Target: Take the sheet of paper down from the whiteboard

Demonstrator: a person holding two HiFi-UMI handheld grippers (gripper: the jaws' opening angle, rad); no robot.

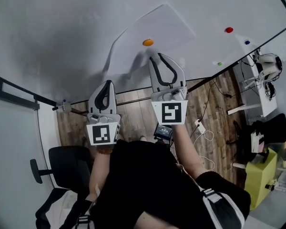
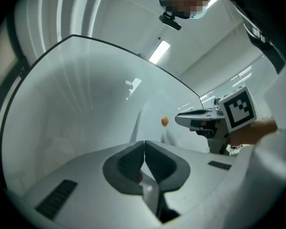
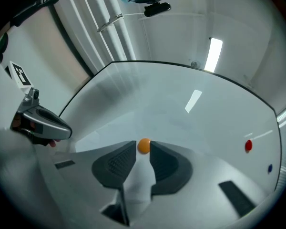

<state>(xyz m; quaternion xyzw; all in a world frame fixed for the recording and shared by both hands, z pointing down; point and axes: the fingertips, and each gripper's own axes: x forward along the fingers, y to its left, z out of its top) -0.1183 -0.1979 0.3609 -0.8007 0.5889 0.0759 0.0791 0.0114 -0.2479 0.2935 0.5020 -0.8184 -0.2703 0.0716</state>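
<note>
A plain white sheet of paper (image 1: 157, 30) is seen against the glossy whiteboard (image 1: 52, 37), pinned by a round orange magnet (image 1: 148, 42). Its lower left corner is curled away. The magnet is bracketed by the parted, dark ribbed jaws of the right gripper (image 1: 156, 57), though contact cannot be made out. The left gripper (image 1: 107, 83) is closed on nothing, just below the sheet.

A red magnet (image 1: 229, 30), a blue magnet (image 1: 247, 42) and a green magnet (image 1: 219, 63) sit well to the right of the right tongs (image 1: 156, 57). A black office chair (image 1: 66, 168) stands below and left of the left tongs (image 1: 108, 83) on the wood floor (image 1: 214, 104). A white power strip (image 1: 199, 125) lies just right of the right tongs' rear end, with a yellow-green cabinet (image 1: 261, 175) farther right.
</note>
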